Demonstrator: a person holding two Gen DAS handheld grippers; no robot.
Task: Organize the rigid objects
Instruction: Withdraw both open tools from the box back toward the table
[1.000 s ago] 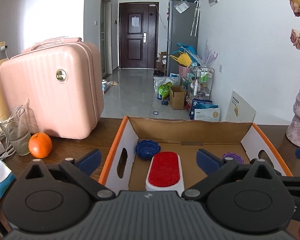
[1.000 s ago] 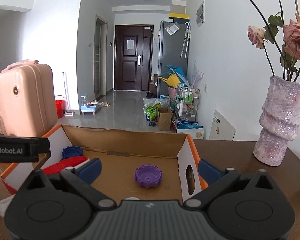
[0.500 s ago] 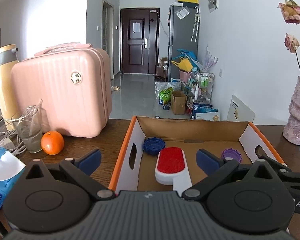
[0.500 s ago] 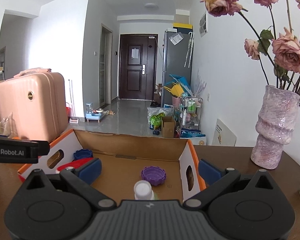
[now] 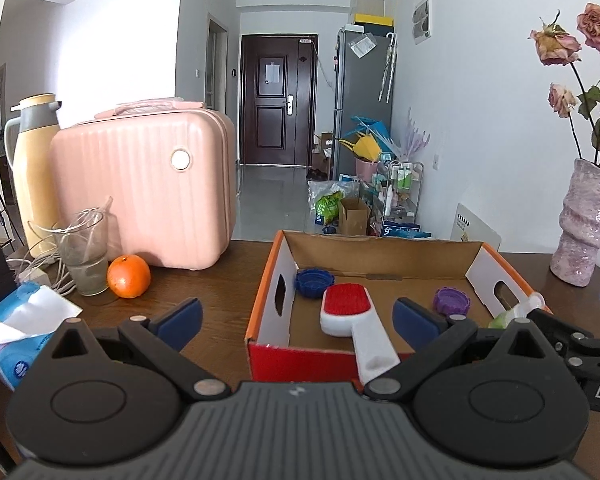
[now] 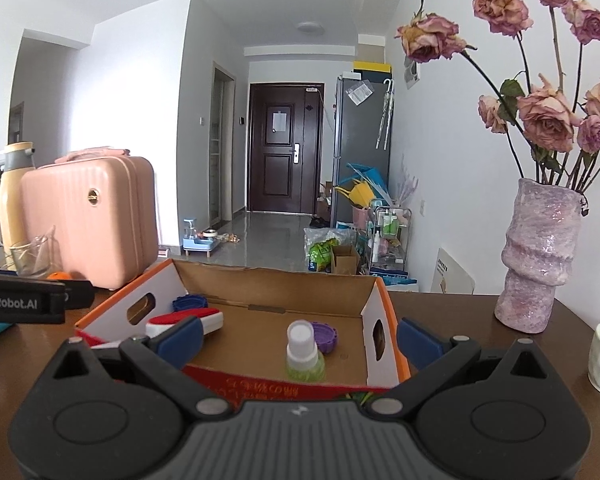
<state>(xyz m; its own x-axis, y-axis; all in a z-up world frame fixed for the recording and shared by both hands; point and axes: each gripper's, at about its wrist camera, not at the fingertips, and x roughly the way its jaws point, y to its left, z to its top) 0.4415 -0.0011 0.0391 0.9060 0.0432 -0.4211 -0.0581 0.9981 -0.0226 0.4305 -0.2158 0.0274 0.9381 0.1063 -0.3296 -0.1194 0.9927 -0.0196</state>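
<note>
Fingers of the right gripper (image 6: 298, 340) and left gripper (image 5: 298, 318) spread, grasping nothing; spray bottle (image 6: 303, 354) upright near the cardboard box (image 6: 270, 286) front-right corner, beside purple cap (image 6: 325, 336), brush (image 5: 346, 314) alongside

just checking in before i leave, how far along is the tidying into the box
Mostly done, it seems. The cardboard box already holds a blue lid, a red brush, a purple lid and a green spray bottle. Nothing is in hand: the left gripper and right gripper are both open and empty. What is left is unclear; the orange outside the box may not belong.
</note>
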